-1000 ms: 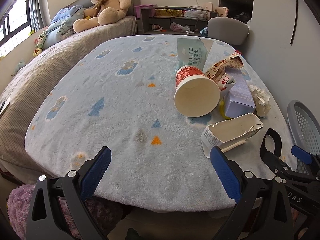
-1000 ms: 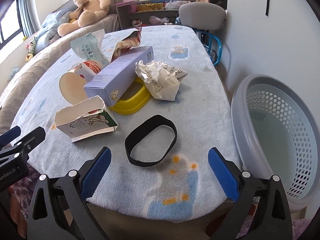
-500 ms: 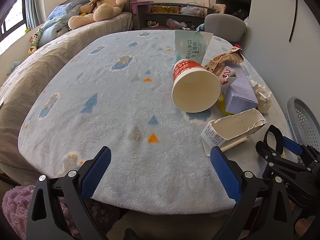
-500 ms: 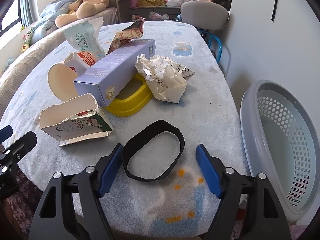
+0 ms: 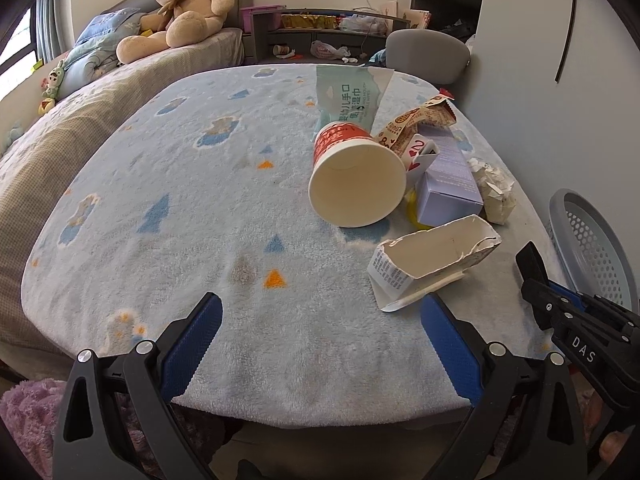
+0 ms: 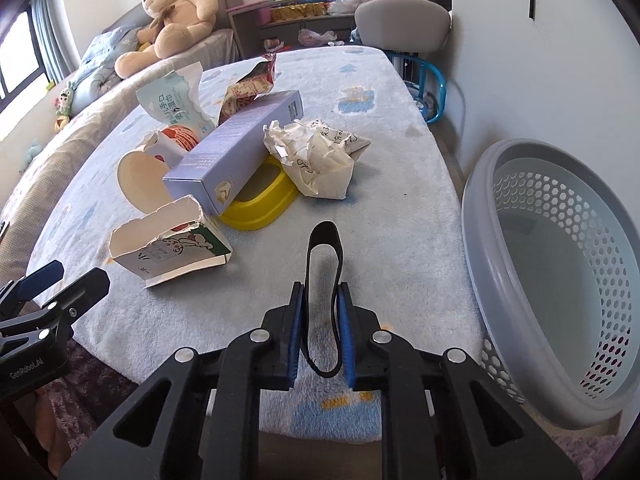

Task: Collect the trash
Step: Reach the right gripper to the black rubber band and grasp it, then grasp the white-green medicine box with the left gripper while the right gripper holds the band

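My right gripper (image 6: 322, 304) is shut on a black rubber band (image 6: 324, 264), squeezed into a narrow loop at the table's near edge. Beyond it lies a trash pile: a torn milk carton (image 6: 168, 246), a purple box (image 6: 236, 152) on a yellow lid (image 6: 260, 204), crumpled paper (image 6: 316, 156), a paper cup (image 6: 142, 176) and wrappers. My left gripper (image 5: 320, 320) is open and empty at the near edge, with the torn carton (image 5: 432, 262) and the cup (image 5: 356, 184) ahead to the right. The right gripper shows in the left wrist view (image 5: 560, 304).
A grey perforated basket (image 6: 560, 272) stands off the table's right side, also in the left wrist view (image 5: 592, 248). A grey chair (image 6: 400, 24) is at the far end. A bed with a teddy bear (image 5: 180, 8) lies to the left.
My right gripper moved forward over the black band and closed on it, squashing the loop narrow. My left gripper stayed open and shifted slightly.
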The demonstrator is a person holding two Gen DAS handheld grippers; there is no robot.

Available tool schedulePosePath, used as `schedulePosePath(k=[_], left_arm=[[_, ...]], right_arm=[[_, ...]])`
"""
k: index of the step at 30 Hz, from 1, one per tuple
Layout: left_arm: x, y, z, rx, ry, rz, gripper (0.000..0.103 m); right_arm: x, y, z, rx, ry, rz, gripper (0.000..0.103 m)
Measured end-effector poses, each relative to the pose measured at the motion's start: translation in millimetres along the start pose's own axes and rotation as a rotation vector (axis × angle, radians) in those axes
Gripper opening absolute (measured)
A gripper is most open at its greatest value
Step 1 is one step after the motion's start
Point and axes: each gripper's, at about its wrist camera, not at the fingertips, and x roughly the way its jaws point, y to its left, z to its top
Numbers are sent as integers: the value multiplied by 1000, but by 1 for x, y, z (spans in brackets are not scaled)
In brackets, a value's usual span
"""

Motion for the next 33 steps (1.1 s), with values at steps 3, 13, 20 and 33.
schedulePosePath(k=[3, 13, 20, 33], left_arm=[[-3, -7, 0, 22, -15, -17, 95], [3, -22, 8, 91, -47, -60, 95], [19, -22, 13, 87, -28, -134, 95], [30, -37, 24, 135, -18, -223, 95]], right_arm=[[-8, 0, -2, 1, -9, 9, 17], [-25, -7, -11, 13, -19, 45, 17], [-30, -12, -14, 17, -27, 71, 19], [-32, -24, -17, 43, -24, 126, 19]])
